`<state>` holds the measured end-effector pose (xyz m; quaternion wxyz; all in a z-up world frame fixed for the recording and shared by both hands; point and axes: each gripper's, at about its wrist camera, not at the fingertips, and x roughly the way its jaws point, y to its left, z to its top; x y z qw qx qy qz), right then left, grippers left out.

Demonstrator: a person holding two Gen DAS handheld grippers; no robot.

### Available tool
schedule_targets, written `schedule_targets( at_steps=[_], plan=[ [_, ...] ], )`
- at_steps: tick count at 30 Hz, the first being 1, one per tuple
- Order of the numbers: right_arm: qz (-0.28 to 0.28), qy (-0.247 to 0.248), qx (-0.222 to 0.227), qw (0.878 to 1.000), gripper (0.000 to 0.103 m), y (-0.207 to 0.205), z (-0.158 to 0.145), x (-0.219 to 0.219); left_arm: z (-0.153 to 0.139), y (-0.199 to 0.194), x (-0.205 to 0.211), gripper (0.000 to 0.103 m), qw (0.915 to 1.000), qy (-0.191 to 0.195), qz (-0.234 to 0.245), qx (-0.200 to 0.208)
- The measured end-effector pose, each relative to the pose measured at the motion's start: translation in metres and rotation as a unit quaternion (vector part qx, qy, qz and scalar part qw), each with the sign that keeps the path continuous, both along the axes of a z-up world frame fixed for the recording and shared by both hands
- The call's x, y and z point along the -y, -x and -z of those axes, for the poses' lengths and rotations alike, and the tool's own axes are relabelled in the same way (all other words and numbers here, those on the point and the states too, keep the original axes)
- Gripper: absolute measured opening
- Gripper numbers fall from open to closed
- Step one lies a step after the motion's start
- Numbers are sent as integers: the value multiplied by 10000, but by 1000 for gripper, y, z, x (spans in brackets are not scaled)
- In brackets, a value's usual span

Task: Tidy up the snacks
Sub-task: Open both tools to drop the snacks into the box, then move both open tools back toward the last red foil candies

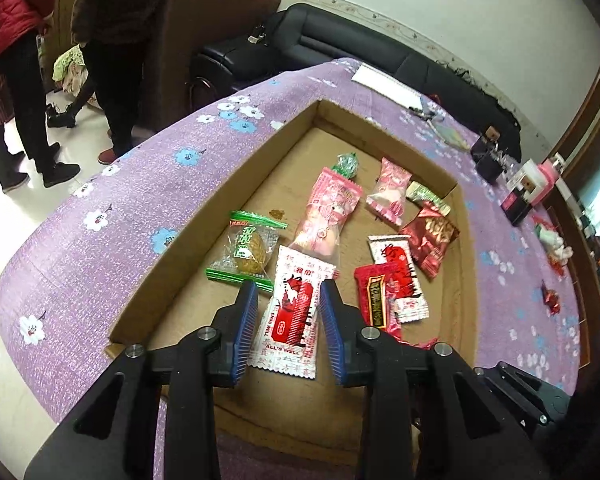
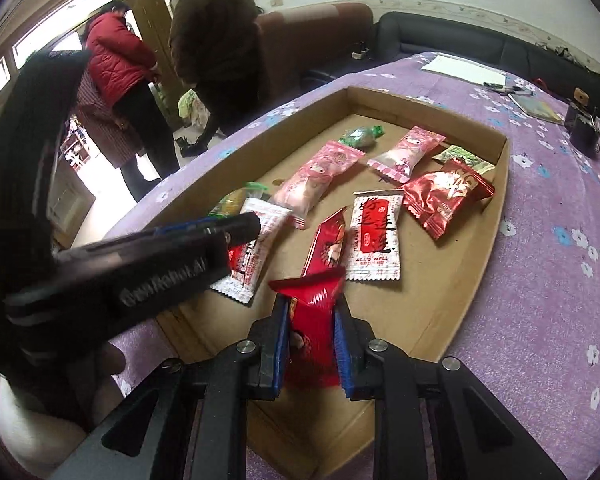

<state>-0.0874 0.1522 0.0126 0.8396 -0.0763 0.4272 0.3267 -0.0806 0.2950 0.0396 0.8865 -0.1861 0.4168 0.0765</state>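
Note:
A shallow cardboard tray (image 1: pixel 204 224) lies on a purple flowered tablecloth and holds several wrapped snacks. My left gripper (image 1: pixel 288 292) is open above a white-and-red "All's Well" packet (image 1: pixel 290 312), which lies flat between the fingers. It shows as a black arm in the right wrist view (image 2: pixel 236 228). My right gripper (image 2: pixel 310 308) is shut on a red snack packet (image 2: pixel 312 320) and holds it over the tray's near end. Other snacks are a green-edged cake (image 1: pixel 246 250), a long pink packet (image 1: pixel 328 216), a second white-and-red packet (image 2: pixel 376 236) and a dark red packet (image 2: pixel 444 196).
On the cloth beyond the tray are white paper (image 1: pixel 388 84), small dark boxes (image 1: pixel 490 158) and a pink box (image 1: pixel 540 180). A loose red sweet (image 1: pixel 552 300) lies to the right. Two people (image 2: pixel 148 72) stand by the table's far left. A black sofa (image 1: pixel 340 44) is behind.

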Motion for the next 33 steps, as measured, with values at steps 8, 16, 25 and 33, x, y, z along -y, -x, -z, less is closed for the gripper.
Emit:
schedule_targets(
  at_steps=[8,16,25,33],
  plan=[
    [584,-879,402,9936,60,2,-45,71,-36,14,29,53,9975,422,500,269],
    [2792,-1282,387,9508,61,-22,-51,233,-65,9,110,60,9736,825,2076,458],
    [2589,-1112,668,9571,70,-18,-62,252,-42,-8,88,73,9854,1163,1233,-131],
    [2432,-1188,323,9621,70,-19,-40,252,-43,3,127,73,9781,1219,1688,46]
  ],
)
